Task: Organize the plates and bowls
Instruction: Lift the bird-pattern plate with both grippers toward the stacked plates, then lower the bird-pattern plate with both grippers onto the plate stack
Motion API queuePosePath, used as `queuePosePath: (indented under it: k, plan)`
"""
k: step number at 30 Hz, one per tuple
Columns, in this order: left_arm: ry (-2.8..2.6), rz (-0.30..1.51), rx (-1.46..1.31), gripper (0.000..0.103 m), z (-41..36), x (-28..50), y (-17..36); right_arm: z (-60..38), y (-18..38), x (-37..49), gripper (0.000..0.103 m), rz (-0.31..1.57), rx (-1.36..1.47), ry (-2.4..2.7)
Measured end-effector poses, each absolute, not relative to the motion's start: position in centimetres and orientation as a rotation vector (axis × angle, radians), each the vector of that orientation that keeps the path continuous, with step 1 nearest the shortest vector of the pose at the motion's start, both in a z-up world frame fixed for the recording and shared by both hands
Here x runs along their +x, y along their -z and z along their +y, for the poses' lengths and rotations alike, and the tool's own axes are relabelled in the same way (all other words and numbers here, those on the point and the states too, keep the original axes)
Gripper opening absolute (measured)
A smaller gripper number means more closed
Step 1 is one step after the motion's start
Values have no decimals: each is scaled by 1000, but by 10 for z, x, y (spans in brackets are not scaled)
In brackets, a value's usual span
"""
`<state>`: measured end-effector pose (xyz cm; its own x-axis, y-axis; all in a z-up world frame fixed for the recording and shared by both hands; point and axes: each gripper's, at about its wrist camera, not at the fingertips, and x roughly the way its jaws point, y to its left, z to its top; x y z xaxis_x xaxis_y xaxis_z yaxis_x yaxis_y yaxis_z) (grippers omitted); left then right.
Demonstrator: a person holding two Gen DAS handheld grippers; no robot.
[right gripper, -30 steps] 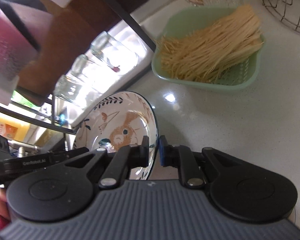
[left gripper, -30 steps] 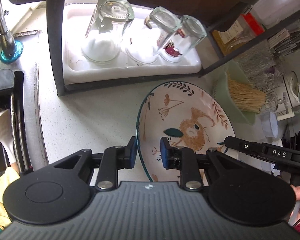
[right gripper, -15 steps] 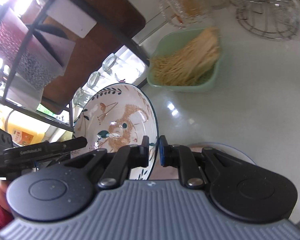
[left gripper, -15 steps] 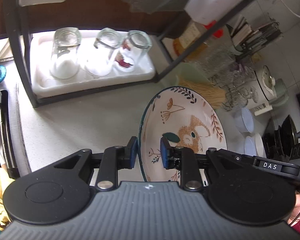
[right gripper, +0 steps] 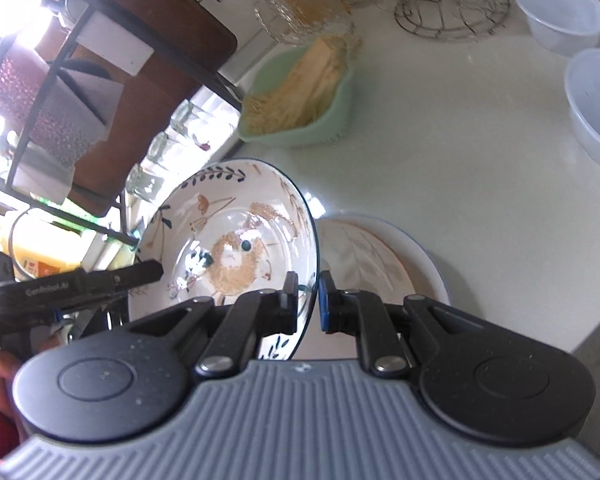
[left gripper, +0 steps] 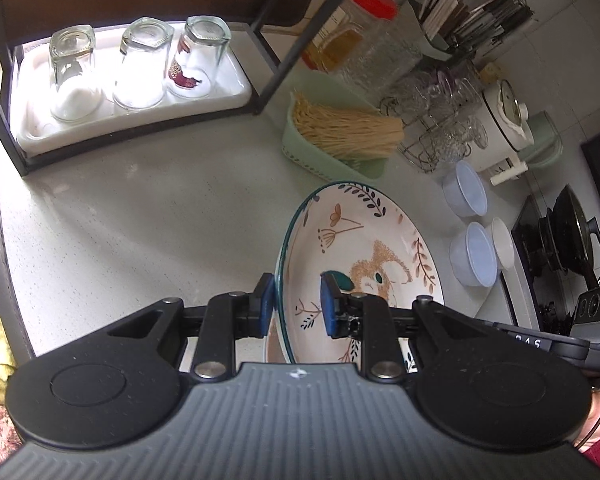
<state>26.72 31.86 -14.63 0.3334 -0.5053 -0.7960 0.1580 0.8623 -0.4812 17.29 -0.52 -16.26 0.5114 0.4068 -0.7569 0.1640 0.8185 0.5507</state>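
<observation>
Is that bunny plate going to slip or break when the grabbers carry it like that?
The bunny plate looks like glazed ceramic, so it is probably stiff, fairly heavy and breakable if dropped. Its shiny glaze reflects light, so it may be slippery. The left hand-held gripper and right hand-held gripper each pinch only its thin rim, so it could tilt or slide out.
</observation>
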Motion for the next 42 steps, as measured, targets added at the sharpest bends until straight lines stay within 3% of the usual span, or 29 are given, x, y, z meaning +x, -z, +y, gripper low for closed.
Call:
queuePosePath:
  k: [42]
  plan:
    - [303,1233,-155,28,271,233,163,14,197,172,18,1153,365,-160]
